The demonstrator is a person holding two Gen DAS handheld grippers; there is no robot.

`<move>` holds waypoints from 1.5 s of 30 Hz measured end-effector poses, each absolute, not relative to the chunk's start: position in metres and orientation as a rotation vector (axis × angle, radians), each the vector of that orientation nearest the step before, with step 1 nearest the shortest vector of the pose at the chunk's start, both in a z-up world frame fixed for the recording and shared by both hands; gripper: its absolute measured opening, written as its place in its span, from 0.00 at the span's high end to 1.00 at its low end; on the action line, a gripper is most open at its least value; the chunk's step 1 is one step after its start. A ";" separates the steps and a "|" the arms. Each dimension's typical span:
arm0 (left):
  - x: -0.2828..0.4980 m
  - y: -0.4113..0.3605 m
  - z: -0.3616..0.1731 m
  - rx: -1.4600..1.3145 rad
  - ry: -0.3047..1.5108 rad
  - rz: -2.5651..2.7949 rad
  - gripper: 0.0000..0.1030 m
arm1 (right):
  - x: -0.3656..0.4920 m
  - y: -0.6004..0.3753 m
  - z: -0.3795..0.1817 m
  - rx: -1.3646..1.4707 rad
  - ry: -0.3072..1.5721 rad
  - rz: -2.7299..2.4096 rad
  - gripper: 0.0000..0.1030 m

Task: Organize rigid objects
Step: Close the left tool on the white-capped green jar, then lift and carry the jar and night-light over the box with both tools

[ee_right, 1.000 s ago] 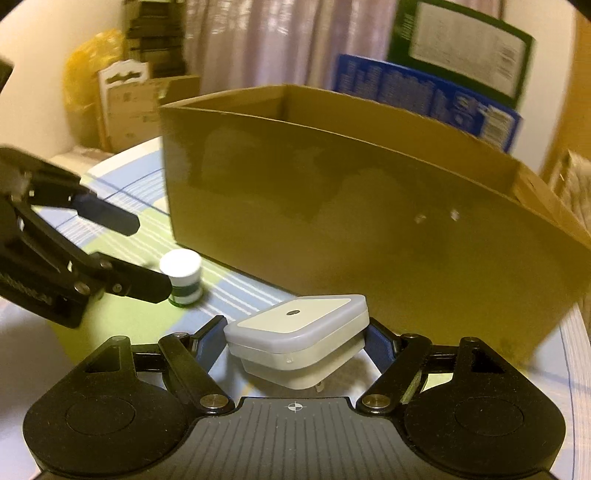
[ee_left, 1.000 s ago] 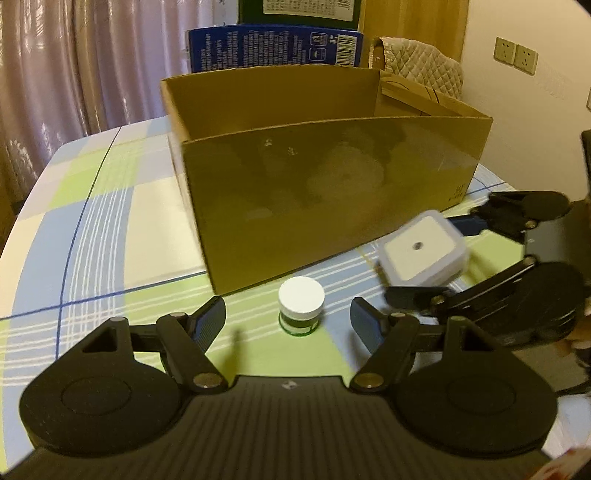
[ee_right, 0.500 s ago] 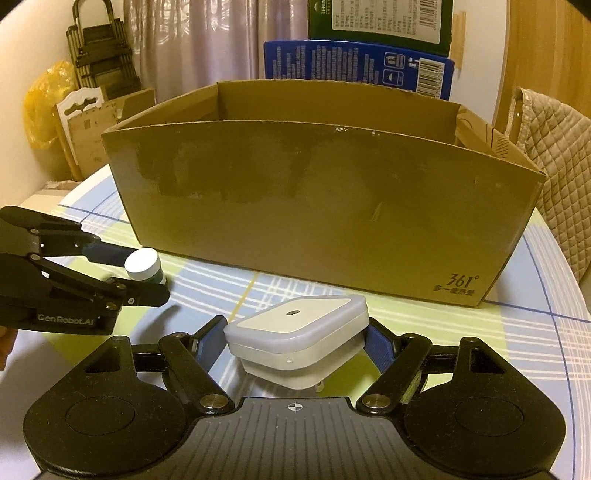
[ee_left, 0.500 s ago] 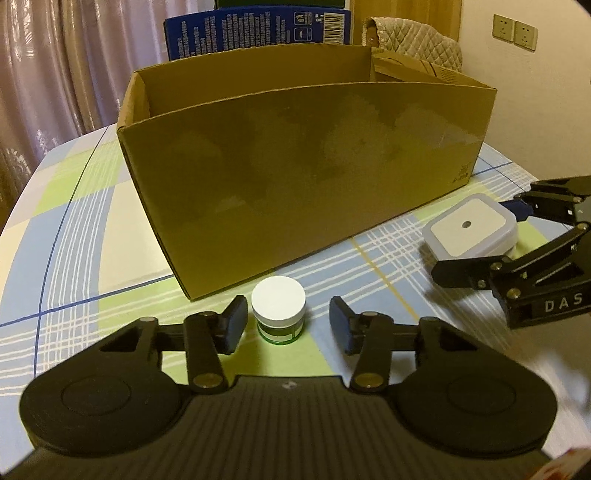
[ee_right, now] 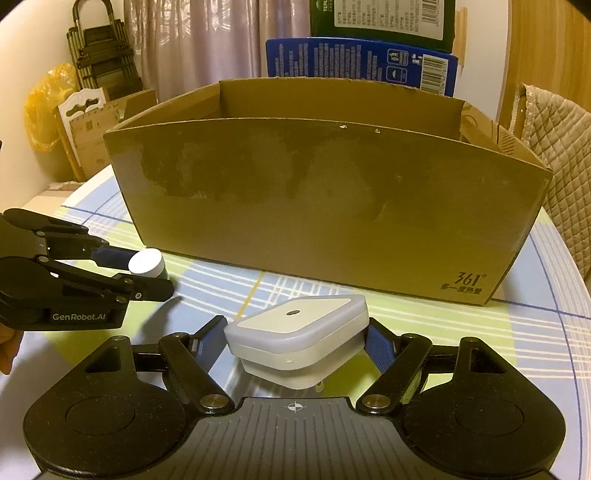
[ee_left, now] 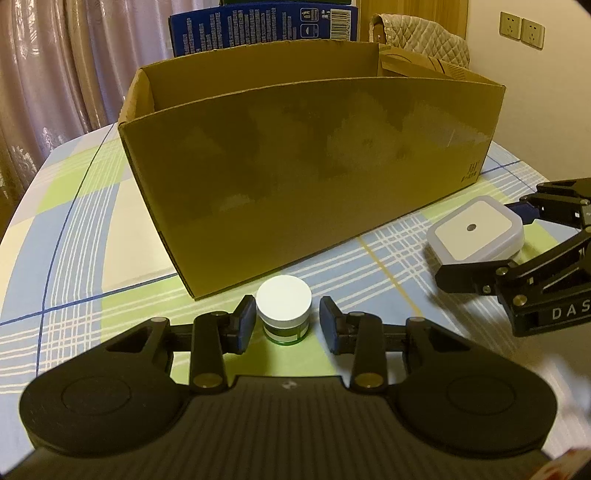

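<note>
Warm, dim indoor light. Table (ee_left: pixel 66 236) covered in blue, green and cream plaid cloth. Pale patterned curtains (ee_left: pixel 55 74) at 11 o'clock. Cream wall with twin sockets (ee_left: pixel 521 24) at 2 o'clock. Quilted chair back (ee_right: pixel 561 147) at 3 o'clock; wood panel (ee_right: pixel 543 48) behind.

1. Your left gripper (ee_left: pixel 283 320) is matte black, with two round discs on a ribbed body.
2. Blue pads (ee_left: pixel 246 325) line its fingers; brass-coloured pins sit at the pivots.
3. Your right gripper (ee_right: pixel 295 341) matches it.
4. White lettering reads "GenRobot.AI" and "DAS".
</note>
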State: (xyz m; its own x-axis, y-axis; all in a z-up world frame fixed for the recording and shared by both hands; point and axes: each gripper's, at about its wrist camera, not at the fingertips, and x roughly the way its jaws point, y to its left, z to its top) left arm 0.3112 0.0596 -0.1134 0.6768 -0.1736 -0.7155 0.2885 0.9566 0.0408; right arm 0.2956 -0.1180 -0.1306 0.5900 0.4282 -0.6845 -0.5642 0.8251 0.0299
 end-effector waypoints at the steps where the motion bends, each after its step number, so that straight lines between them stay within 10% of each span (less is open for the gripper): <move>1: 0.311 0.060 -0.113 0.156 0.785 -0.259 0.68 | 0.296 -0.117 -0.131 -0.199 0.741 0.582 0.27; 45: 0.306 0.060 -0.094 0.074 0.791 -0.229 0.75 | 0.296 -0.121 -0.121 -0.177 0.717 0.570 0.27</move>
